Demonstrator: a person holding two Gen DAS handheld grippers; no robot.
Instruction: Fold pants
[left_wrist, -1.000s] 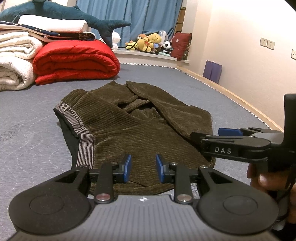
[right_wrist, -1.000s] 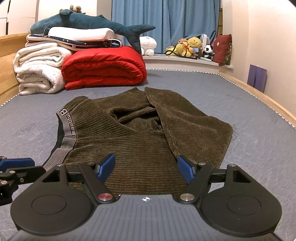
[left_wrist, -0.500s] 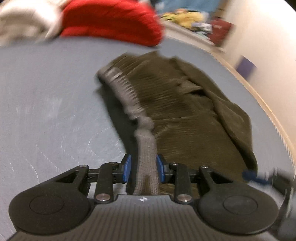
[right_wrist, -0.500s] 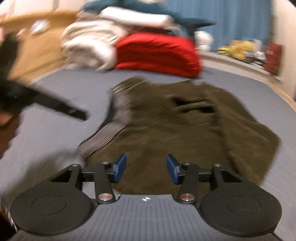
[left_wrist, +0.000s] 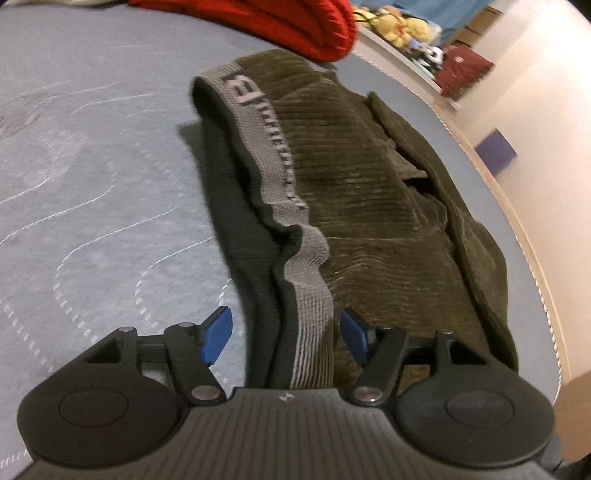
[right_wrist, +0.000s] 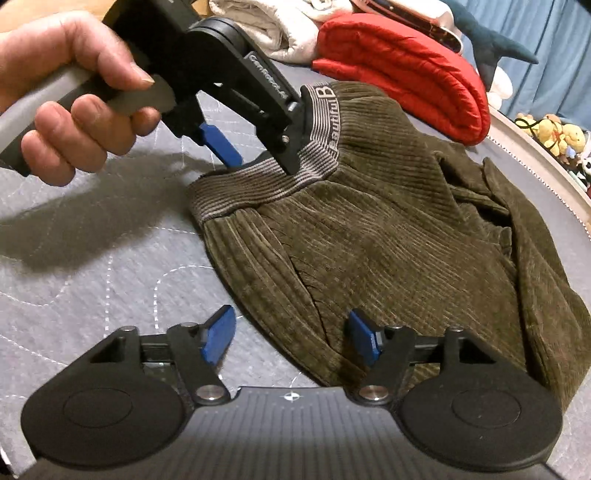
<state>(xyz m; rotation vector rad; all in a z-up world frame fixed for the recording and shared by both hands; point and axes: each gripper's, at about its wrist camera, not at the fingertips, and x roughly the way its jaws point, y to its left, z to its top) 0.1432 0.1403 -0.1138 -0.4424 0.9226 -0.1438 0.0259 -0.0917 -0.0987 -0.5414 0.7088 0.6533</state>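
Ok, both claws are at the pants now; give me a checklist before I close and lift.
1. Waistband between left claw fingers: ok.
2. Left claw open: ok.
3. Pants edge between right claw fingers: ok, side hem only.
4. Right claw open: ok.
5. Pants lying flat: not ok, the legs are bunched and overlapped.
6. Both waistband layers inside the left claw: cannot tell.
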